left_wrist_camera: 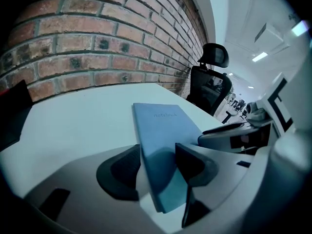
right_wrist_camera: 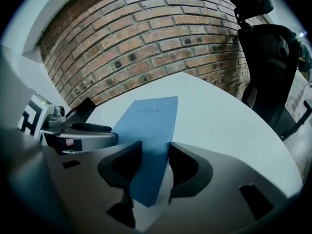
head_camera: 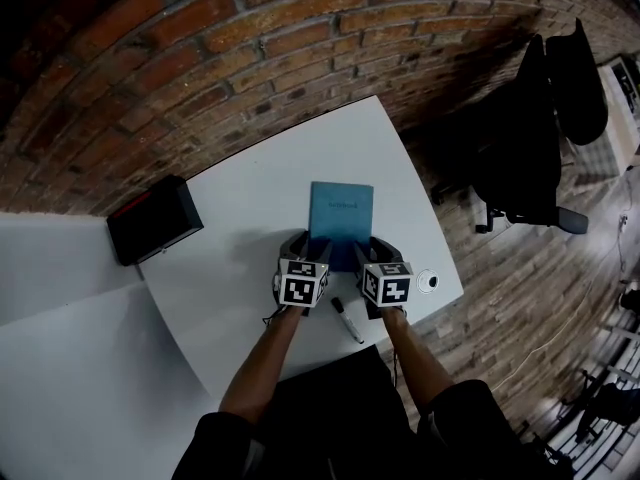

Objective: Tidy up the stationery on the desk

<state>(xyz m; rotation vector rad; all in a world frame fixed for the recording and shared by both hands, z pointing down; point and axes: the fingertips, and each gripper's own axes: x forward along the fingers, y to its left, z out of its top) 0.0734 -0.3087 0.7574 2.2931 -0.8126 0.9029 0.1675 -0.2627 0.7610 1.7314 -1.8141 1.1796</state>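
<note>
The blue notebook (head_camera: 341, 213) lies closed in the middle of the white tabletop (head_camera: 250, 198), its long side running away from the person and its cover up. Its near end sits between the two grippers. The left gripper (head_camera: 310, 251) has its fingers closed on the near left corner: in the left gripper view the notebook (left_wrist_camera: 163, 126) runs between the dark pads, one against its left edge and the other pressing on the cover, with the left gripper (left_wrist_camera: 158, 165) low over the tabletop. The right gripper (head_camera: 372, 253) grips the near right corner in the same way; in the right gripper view the notebook (right_wrist_camera: 148, 118) passes between the two pads of the right gripper (right_wrist_camera: 155, 162), both touching it. The grippers stand side by side, just apart. A black marker (head_camera: 347, 320) lies on the tabletop just behind and between them, near the edge by the person. A small round white thing (head_camera: 427, 281) sits near the right edge, beside the right gripper. A black box (head_camera: 155, 220) rests at the tabletop's left corner, well apart from the notebook. A brick wall (head_camera: 250, 38) rises beyond the tabletop, and a black chair (head_camera: 530, 128) stands to the right on the floor.
</note>
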